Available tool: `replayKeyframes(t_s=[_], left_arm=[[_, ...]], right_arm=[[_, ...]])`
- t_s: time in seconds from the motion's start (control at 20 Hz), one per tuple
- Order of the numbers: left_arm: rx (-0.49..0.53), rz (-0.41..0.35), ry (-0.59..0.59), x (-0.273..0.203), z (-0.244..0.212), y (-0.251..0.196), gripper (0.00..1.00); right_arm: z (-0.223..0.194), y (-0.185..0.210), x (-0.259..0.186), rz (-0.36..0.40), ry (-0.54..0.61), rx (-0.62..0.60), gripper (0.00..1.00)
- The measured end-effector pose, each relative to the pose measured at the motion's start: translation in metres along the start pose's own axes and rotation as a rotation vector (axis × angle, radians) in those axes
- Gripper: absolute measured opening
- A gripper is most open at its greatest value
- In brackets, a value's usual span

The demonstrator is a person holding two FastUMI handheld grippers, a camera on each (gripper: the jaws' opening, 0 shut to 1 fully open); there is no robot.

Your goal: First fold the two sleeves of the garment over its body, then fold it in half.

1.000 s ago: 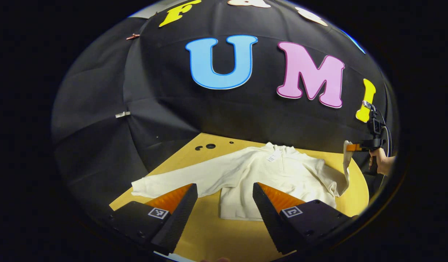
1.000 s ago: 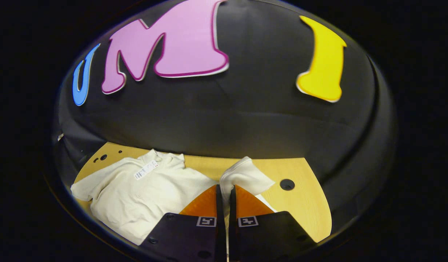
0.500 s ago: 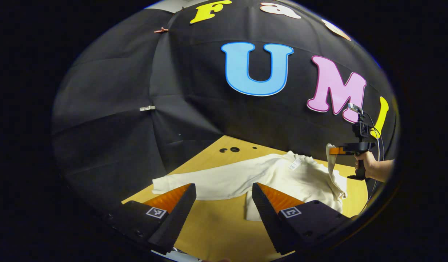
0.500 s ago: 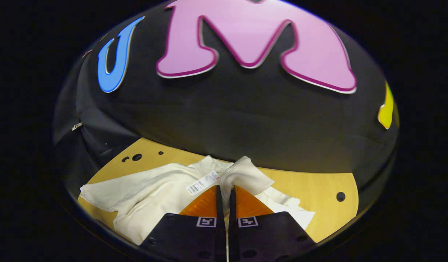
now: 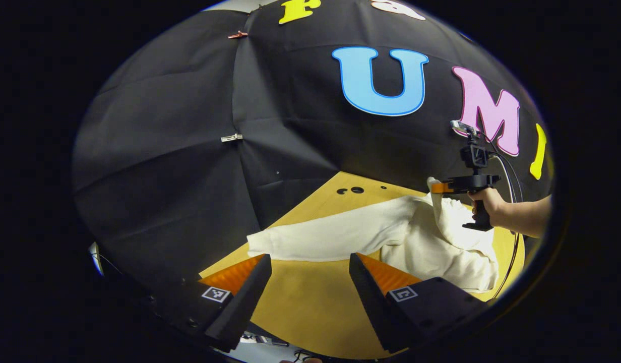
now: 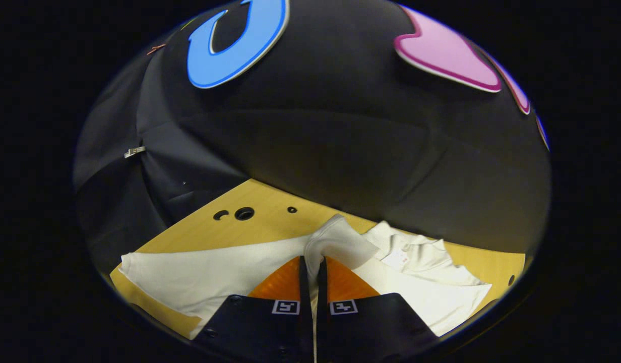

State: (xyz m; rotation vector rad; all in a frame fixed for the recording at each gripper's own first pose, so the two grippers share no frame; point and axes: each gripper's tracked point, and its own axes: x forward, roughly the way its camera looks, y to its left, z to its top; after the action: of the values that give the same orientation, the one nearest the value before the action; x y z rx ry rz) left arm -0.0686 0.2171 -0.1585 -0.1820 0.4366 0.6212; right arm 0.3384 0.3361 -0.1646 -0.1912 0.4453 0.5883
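Change: since a second ago my right gripper [image 6: 310, 262] has carried the sleeve cuff [image 6: 338, 242] from the table's right edge across over the garment's body.
Garment [image 5: 431, 242]: a cream long-sleeved top lying on the wooden table [image 5: 310, 302], body bunched toward the right in the left gripper view.
Left sleeve [image 5: 330, 234]: stretched flat toward the table's left edge.
Right sleeve: its cuff is lifted above the body, fabric draping down from it.
Right jaws: closed, pinching the cuff between both fingers.
Left gripper [image 5: 310, 272]: jaws wide apart, holding nothing, hovering above bare table just before the flat sleeve.
Hand [image 5: 487, 201]: grips the right gripper's handle.
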Motion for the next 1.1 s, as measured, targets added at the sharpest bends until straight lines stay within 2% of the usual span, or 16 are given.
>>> replayKeyframes(t_s=[0.05, 0.15, 0.3, 0.35, 0.45, 0.55, 0.6, 0.8, 0.95, 1.1], left_arm=[[-0.002, 0.000, 0.003, 0.001, 0.000, 0.001, 0.98], [0.000, 0.001, 0.002, 0.003, 0.001, -0.001, 0.98], [0.036, 0.037, -0.043, 0.008, 0.006, 0.002, 0.98], [0.044, 0.036, -0.050, 0.013, 0.009, 0.000, 0.98], [0.039, 0.044, -0.055, 0.023, 0.008, 0.003, 0.97], [0.019, 0.081, -0.053, 0.039, 0.009, 0.011, 0.96], [0.014, 0.094, -0.062, 0.049, 0.012, 0.014, 0.96], [0.009, 0.142, -0.067, 0.089, 0.012, 0.032, 0.96], [-0.026, 0.162, -0.097, 0.127, 0.015, 0.045, 0.96], [-0.023, 0.187, -0.057, 0.164, 0.001, 0.060, 0.96]], right_arm=[[-0.007, 0.010, 0.009, 0.009, 0.014, -0.007, 0.06], [-0.020, 0.031, 0.020, 0.034, 0.040, -0.005, 0.12], [-0.017, 0.058, 0.018, 0.098, 0.019, 0.042, 0.29], [-0.012, 0.061, 0.015, 0.108, 0.005, 0.044, 0.38], [-0.008, 0.059, 0.003, 0.123, -0.022, 0.038, 0.67], [-0.003, 0.039, -0.014, 0.089, -0.055, 0.026, 0.94], [-0.003, 0.025, -0.024, 0.062, -0.068, 0.026, 0.97], [-0.007, -0.038, -0.073, -0.031, -0.091, 0.074, 0.97], [-0.026, -0.095, -0.111, -0.123, -0.078, 0.099, 0.97], [-0.051, -0.152, -0.152, -0.226, -0.062, 0.148, 0.97]])
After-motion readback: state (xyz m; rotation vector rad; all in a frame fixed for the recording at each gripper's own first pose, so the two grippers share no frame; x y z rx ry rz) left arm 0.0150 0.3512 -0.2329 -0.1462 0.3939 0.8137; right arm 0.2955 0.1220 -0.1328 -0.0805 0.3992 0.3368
